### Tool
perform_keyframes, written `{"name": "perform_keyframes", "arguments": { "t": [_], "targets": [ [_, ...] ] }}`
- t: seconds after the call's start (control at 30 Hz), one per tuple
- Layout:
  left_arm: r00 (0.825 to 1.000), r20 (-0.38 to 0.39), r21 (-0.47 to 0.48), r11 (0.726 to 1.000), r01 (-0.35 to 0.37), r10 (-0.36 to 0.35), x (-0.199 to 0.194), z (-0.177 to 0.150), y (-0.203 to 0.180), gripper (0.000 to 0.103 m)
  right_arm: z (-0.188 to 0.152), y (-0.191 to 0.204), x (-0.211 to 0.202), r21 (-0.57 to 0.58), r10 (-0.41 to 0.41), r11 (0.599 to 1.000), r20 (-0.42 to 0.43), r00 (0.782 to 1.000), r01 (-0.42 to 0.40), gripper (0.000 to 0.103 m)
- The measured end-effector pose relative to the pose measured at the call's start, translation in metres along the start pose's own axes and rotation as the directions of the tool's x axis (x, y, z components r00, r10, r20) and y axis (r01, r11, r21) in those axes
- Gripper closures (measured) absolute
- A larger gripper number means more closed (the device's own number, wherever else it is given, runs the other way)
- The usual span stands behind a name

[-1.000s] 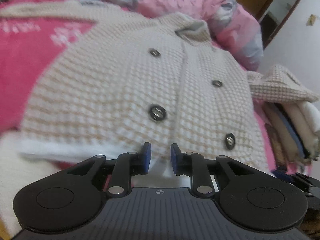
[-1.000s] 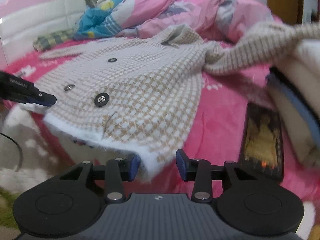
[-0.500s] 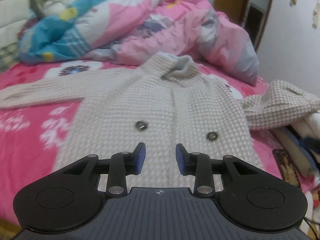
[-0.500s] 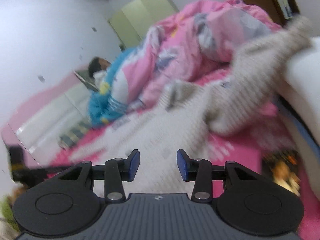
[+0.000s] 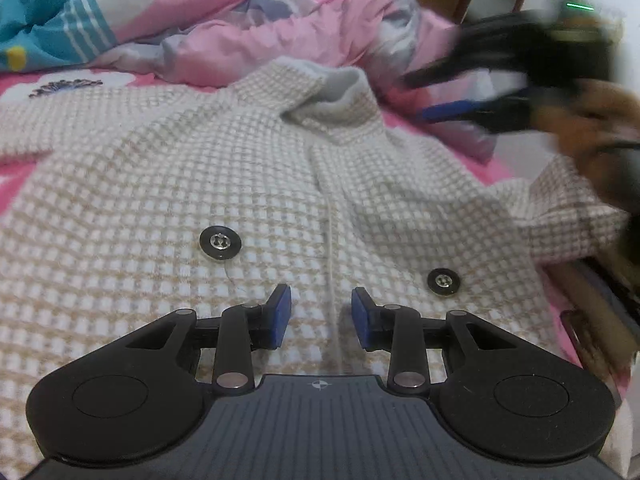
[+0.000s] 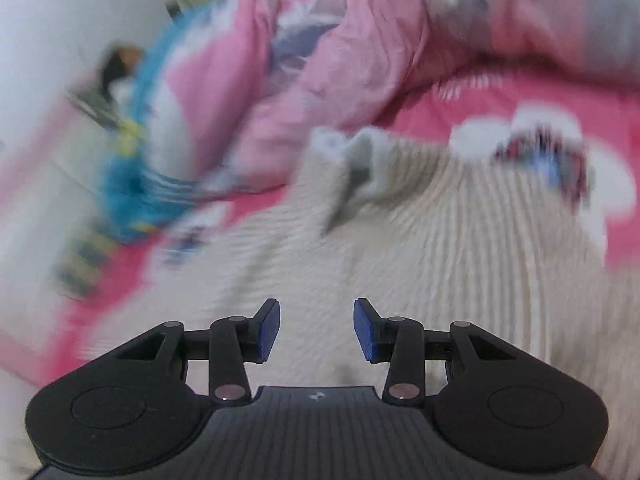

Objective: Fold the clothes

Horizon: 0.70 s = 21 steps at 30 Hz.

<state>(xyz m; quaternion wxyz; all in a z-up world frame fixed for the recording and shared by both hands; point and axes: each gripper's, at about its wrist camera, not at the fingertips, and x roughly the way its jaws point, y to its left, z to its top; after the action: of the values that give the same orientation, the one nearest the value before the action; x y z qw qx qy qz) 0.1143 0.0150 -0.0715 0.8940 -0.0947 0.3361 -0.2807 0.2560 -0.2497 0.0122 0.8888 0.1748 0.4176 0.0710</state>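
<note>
- Checked beige coat [image 5: 248,184] is laid flat, buttoned, on the pink bed [image 5: 16,176].
- Left gripper [image 5: 321,312] is held above the coat front, jaws apart, having just widened, nothing between them.
- Right gripper [image 6: 316,330] is tilted down near the collar [image 6: 352,160], jaws apart, empty.

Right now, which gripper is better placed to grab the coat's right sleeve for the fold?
Right. The right gripper, open, is over that side near the collar. The left gripper, open and empty, sits mid-chest between the buttons, away from the right sleeve.

No readable text, label, brand or number appears on anything in either view.
</note>
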Motion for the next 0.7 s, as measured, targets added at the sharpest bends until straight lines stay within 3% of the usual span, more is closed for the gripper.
{"name": "perform_keyframes", "arguments": {
  "t": [0.07,0.13,0.27,0.37,0.4,0.47,0.5,0.6,0.7],
  "targets": [
    [0.999,0.033,-0.021,0.999,0.042,-0.042,-0.001,-0.008,0.007,0.07,0.01,0.013,0.043,-0.124,-0.11,0.986,-0.01,0.994,0.108,0.06],
    [0.995,0.05,-0.037,0.995,0.091,-0.089,-0.003,-0.012,0.013,0.07,0.017,0.023,0.082,-0.245,-0.209,0.948,-0.004,0.978,0.202,0.06],
    [0.984,0.069,-0.099,0.98,0.173,-0.167,-0.003,-0.016,0.026,0.07,0.019,0.037,0.139,-0.468,-0.344,0.815,0.083,0.935,0.341,0.06],
    [0.981,0.076,-0.092,0.979,0.184,-0.177,-0.006,-0.019,0.025,0.07,0.019,0.031,0.167,-0.532,-0.406,0.74,0.135,0.904,0.411,0.06],
    [0.98,0.077,-0.083,0.979,0.187,-0.181,-0.007,-0.019,0.023,0.07,0.02,0.026,0.171,-0.527,-0.408,0.738,0.148,0.901,0.421,0.061],
    [0.978,0.076,-0.063,0.978,0.198,-0.193,-0.009,-0.02,0.02,0.07,0.026,0.013,0.165,-0.451,-0.376,0.794,0.164,0.912,0.408,0.077],
    [0.977,0.076,-0.053,0.978,0.202,-0.198,-0.009,-0.02,0.019,0.07,0.031,0.004,0.158,-0.389,-0.358,0.832,0.169,0.918,0.396,0.091],
    [0.974,0.07,-0.036,0.975,0.219,-0.216,-0.008,-0.02,0.017,0.07,0.042,-0.017,0.132,-0.244,-0.296,0.908,0.198,0.934,0.34,0.092],
    [0.971,0.062,-0.034,0.971,0.235,-0.233,-0.006,-0.019,0.016,0.07,0.048,-0.035,0.094,-0.124,-0.15,0.975,0.235,0.96,0.182,0.092]
  ]
}}
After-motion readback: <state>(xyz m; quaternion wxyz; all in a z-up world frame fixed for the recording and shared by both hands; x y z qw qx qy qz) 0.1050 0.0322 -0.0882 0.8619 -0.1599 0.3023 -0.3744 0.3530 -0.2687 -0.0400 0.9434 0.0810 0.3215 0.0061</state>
